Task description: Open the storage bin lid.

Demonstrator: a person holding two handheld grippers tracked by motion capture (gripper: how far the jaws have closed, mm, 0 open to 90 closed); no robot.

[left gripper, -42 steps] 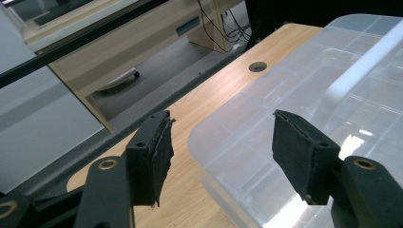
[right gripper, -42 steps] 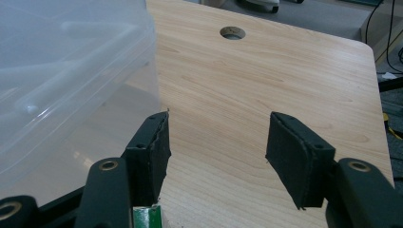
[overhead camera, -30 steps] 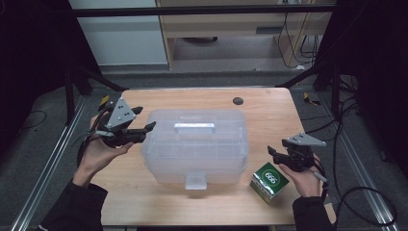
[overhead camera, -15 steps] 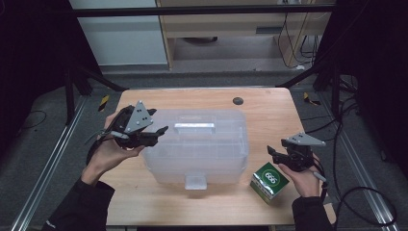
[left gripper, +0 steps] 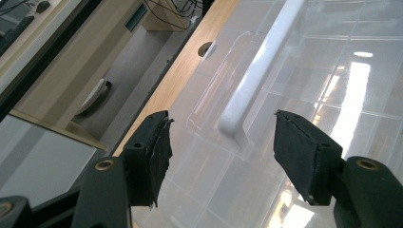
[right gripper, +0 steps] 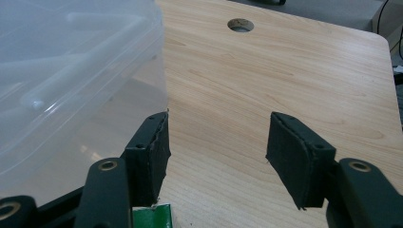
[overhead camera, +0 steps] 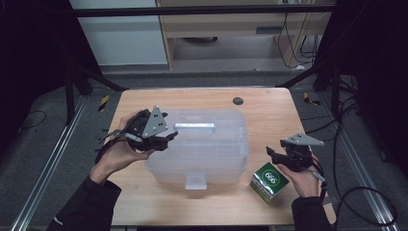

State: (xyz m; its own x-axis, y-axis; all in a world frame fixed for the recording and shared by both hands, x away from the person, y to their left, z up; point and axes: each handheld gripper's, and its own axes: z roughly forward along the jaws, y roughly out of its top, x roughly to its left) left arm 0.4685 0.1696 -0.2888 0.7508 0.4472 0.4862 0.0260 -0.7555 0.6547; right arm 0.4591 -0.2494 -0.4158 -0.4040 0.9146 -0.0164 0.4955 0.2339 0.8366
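Glossy clear plastic box (overhead camera: 207, 144), wood table (overhead camera: 269, 110)

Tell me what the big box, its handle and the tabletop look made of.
Box: clear, glossy plastic; the table shows through and light glares off the lid. Handle: opaque white plastic, smooth sheen. Tabletop: light wood or wood-look laminate, matt, grain visible.

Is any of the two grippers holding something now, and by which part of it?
Nothing is held. The left gripper is open above the clear box's white handle, not touching it; the right gripper is open over bare table.
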